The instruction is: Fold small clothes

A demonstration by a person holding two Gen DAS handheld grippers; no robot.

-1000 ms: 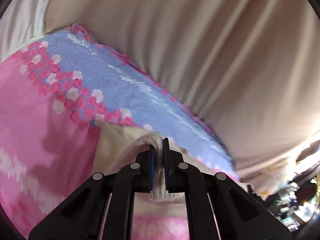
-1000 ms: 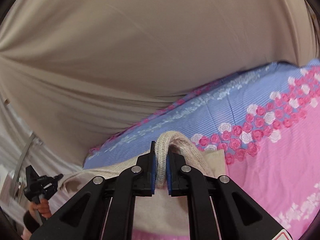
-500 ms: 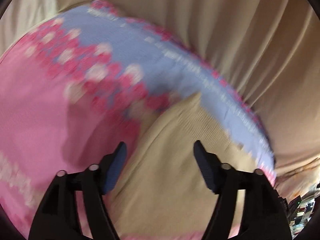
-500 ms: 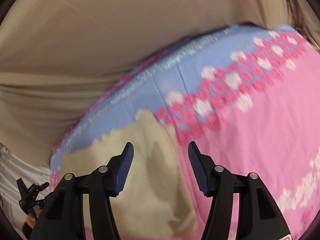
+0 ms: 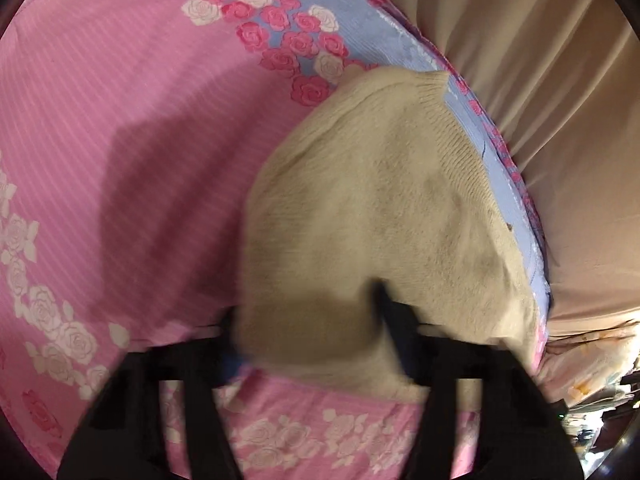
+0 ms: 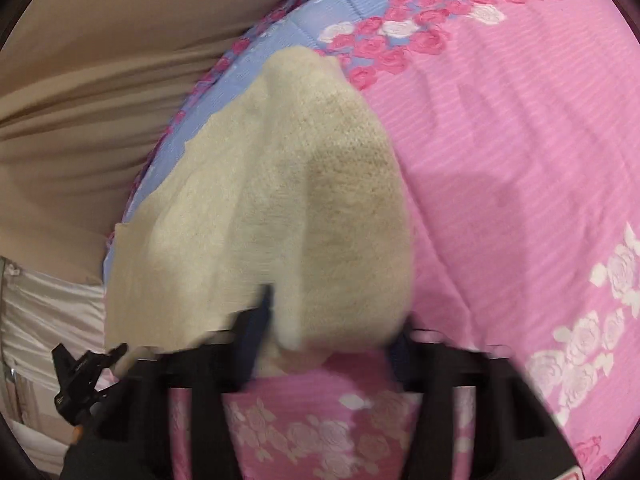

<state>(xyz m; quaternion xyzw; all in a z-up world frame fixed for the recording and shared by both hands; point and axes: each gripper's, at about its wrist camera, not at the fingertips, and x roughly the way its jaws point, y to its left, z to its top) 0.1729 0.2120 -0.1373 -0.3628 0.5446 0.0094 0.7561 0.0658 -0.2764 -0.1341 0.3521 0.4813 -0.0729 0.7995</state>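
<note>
Both grippers (image 5: 310,336) (image 6: 328,332) point steeply down, jaws closing around a fold of the beige knit (image 5: 380,216) lying on the pink bedspread (image 5: 140,120). Half a second ago they stood wide above it; whether the pads grip yet, I cannot tell.

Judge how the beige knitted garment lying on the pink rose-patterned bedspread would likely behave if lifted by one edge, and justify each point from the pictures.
The beige knitted garment would probably flop and drape, since it already sags in soft rounded folds over the bedspread. Its ribbed, fuzzy knit suggests it grips rather than slips. It looks light for its size, though that is a guess from the loose knit.
</note>
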